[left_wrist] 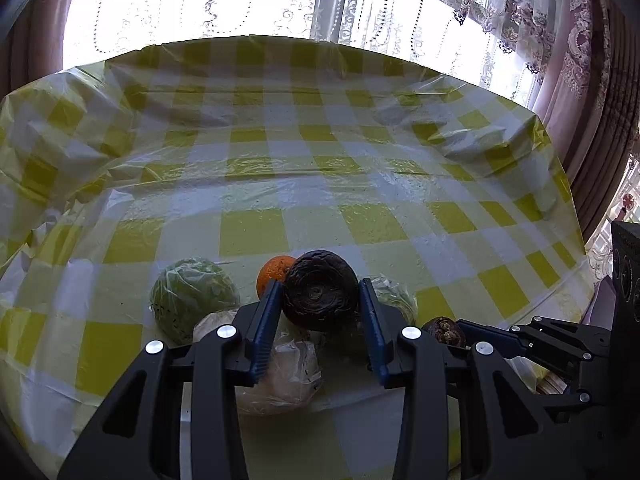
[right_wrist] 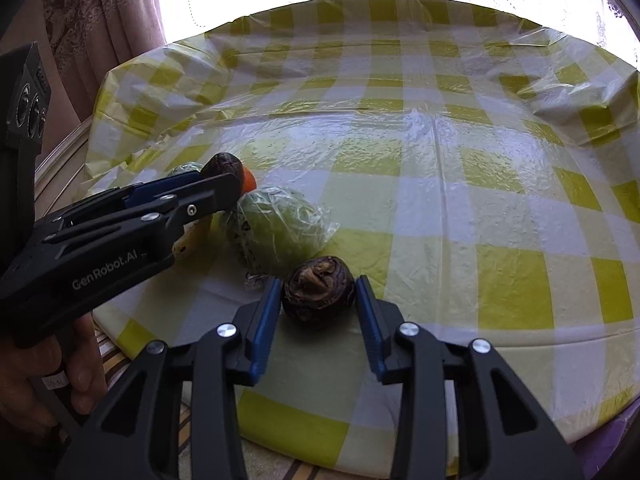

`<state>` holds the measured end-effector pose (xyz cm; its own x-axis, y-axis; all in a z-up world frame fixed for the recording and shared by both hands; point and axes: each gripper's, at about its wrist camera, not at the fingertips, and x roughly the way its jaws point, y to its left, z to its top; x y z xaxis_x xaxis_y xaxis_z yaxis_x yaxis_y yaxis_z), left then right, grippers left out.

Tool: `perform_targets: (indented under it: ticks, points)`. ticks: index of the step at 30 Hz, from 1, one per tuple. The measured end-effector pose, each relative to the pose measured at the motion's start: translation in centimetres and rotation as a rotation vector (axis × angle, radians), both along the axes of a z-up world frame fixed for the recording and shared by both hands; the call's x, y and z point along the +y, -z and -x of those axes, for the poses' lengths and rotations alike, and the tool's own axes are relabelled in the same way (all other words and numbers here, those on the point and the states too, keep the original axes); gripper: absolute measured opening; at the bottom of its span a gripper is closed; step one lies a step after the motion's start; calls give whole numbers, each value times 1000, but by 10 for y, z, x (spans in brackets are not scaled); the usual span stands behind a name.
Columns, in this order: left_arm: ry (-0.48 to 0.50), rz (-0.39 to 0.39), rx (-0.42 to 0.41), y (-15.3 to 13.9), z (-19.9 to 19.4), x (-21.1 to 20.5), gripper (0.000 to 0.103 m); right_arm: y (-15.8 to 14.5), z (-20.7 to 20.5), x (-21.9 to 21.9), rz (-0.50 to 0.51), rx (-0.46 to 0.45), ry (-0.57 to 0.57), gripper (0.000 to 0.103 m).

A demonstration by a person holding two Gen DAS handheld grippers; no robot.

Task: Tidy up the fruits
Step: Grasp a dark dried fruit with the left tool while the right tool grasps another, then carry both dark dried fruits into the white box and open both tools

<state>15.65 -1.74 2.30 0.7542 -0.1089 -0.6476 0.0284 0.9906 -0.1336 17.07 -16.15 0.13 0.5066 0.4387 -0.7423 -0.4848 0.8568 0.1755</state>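
Note:
In the left wrist view my left gripper (left_wrist: 320, 286) is shut on a dark brown wrinkled fruit (left_wrist: 322, 292), its blue pads against both sides. Just behind it sits an orange (left_wrist: 272, 272). In the right wrist view my right gripper (right_wrist: 318, 282) is shut on a second dark wrinkled fruit (right_wrist: 318, 294) that rests on the checked tablecloth (right_wrist: 460, 208). The same view shows the left gripper (right_wrist: 234, 186) at the left with its dark fruit (right_wrist: 224, 164) at the tips, and the orange (right_wrist: 251, 181) behind it.
Green fruits wrapped in plastic (left_wrist: 192, 300) (right_wrist: 280, 228) lie near both grippers, with a pale wrapped one (left_wrist: 284, 376) under the left gripper and a banana (right_wrist: 192, 236). A person's hand (right_wrist: 44, 380) holds the left gripper. Curtains and a bright window stand behind the table.

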Motion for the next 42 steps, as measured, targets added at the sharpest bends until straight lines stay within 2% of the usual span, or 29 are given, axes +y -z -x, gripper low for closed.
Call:
perform_targets:
  ticks: [5,7,14,23,34,42]
  points:
    - [-2,-6,-19,-4,3,-1,37,0,1,2,18,-10,1,38]
    - [-2,-7,-22,-4,4,-1,37,0,2,5,48,-18,4,41]
    - [-8,-12,-30,-6,6,-1,37,0,3,10,89,-36,9,39]
    - [5,-47,-59,-20,17,-11,37,-14,12,-5,59,-78,45,37]
    - [80,-55,-71,-34,31,-48,37,-34,31,-50,19,-101,128,37]
    - [177,-75,-70,-36,39,-97,37,-41,47,-103,1,-97,208,37]
